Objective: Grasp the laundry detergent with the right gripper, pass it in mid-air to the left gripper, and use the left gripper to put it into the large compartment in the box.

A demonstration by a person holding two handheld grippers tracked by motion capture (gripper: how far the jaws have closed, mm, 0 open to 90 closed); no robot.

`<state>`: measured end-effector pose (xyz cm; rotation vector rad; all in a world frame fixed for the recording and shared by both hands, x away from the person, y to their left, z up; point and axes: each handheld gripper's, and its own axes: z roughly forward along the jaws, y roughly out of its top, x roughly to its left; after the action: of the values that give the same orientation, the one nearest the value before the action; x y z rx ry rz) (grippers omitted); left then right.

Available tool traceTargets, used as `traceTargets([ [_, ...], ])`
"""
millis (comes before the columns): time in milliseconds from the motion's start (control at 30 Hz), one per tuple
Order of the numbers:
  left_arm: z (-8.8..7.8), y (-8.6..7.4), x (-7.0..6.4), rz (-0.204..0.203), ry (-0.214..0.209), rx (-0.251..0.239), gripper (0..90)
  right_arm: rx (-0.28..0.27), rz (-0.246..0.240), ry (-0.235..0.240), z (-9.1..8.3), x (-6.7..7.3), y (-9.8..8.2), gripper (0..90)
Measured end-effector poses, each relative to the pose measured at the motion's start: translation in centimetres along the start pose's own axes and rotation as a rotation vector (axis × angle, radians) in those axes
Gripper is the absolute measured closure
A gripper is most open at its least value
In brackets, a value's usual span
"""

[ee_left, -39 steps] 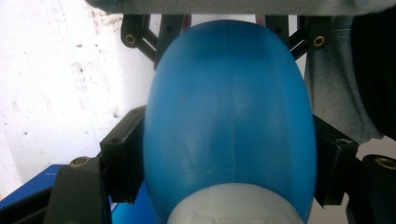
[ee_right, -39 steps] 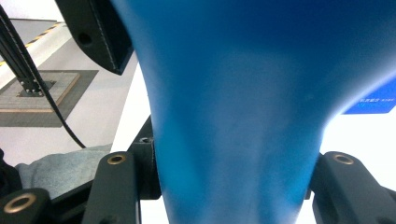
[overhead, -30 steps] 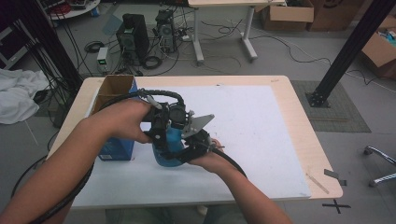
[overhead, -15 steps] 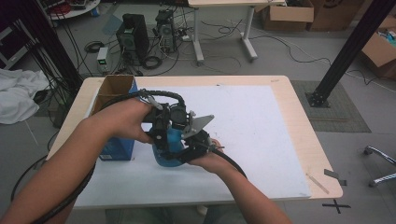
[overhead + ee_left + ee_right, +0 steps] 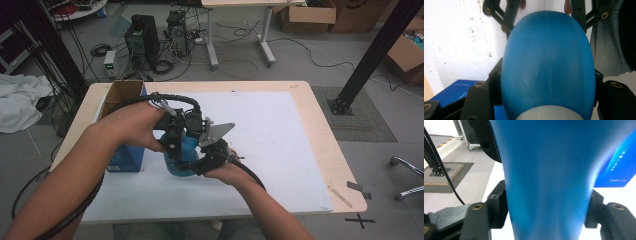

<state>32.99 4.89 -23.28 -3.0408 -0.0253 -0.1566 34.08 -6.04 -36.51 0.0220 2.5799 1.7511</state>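
Observation:
A blue plastic bottle (image 5: 179,156) stands over the white mat, held between both grippers. My left gripper (image 5: 175,146) comes from the left, and its jaws are shut on the bottle's wide blue body (image 5: 549,65), just above a whitish band. From the right, my right gripper (image 5: 199,161) has its pads against the bottle's narrower part (image 5: 549,170). Its jaws have just been opening a little, with the bottle still between them. In the left gripper view, the right gripper's black linkages (image 5: 506,15) show behind the bottle.
A blue carton (image 5: 125,159) stands just left of the bottle, with an open cardboard box (image 5: 122,92) behind it at the table's left edge. The white mat (image 5: 285,145) stretches away to the right. Cables trail from both grippers toward the table's front edge.

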Motion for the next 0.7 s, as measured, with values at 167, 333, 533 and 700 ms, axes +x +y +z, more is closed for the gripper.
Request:
traceTargets([
  [167,-0.2,-0.2,0.4,-0.017,0.000,0.006,39.4,-0.002,0.006,0.000,-0.9,-0.1,0.0,29.8],
  [333,-0.6,-0.8,0.7,-0.034,0.001,-0.011,39.3,0.034,0.009,-0.010,-2.1,-0.3,0.2,24.8],
  [533,-1.3,-1.6,1.2,-0.062,-0.007,-0.001,39.3,0.104,0.020,-0.021,-4.2,-0.9,0.8,18.3],
  [700,-2.2,-2.2,1.6,-0.093,-0.025,0.008,39.3,0.154,0.015,-0.034,-6.0,-1.1,1.8,15.0],
])
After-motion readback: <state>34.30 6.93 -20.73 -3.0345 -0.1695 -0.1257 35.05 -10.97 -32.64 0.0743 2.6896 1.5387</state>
